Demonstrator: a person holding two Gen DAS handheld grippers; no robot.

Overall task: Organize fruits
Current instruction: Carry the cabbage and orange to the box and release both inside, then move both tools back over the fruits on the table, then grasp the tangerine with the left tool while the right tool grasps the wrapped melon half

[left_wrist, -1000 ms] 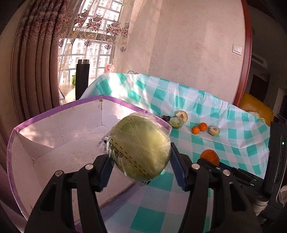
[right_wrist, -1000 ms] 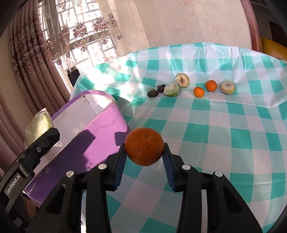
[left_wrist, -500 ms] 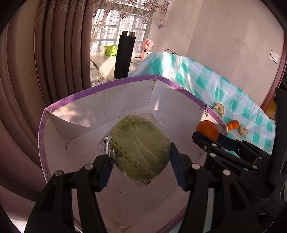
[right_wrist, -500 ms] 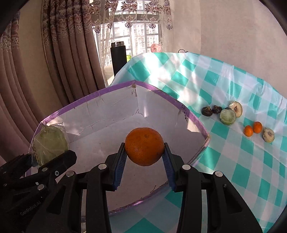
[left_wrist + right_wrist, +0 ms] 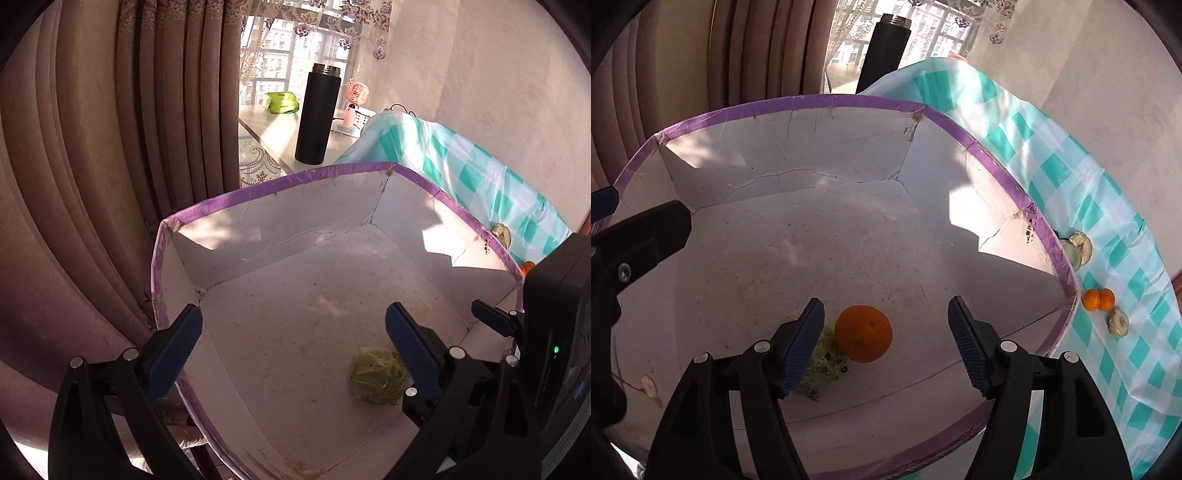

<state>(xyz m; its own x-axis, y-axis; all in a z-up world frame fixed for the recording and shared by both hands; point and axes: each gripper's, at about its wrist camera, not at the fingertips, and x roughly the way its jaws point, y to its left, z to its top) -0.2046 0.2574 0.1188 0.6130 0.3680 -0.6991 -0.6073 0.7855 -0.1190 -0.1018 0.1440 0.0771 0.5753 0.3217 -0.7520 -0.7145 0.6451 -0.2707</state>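
Sunlit curtains frame a white cardboard box with purple-taped rim point(image 5: 332, 173). Left claw point(image 5: 293, 332) opening, empty; the plastic-wrapped green cabbage-like ball point(image 5: 376, 374) lies at five o'clock. Right claw point(image 5: 886, 332) opening around the loose round orange point(image 5: 863, 333), probably firm, rollable: grip its middle. Only the right view shows small fruits point(image 5: 1099, 299) on the checked tabletop point(image 5: 1052, 166).

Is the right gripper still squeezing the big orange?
Apart. The right wrist view shows the orange with clear gaps to both opening jaws of the right gripper.
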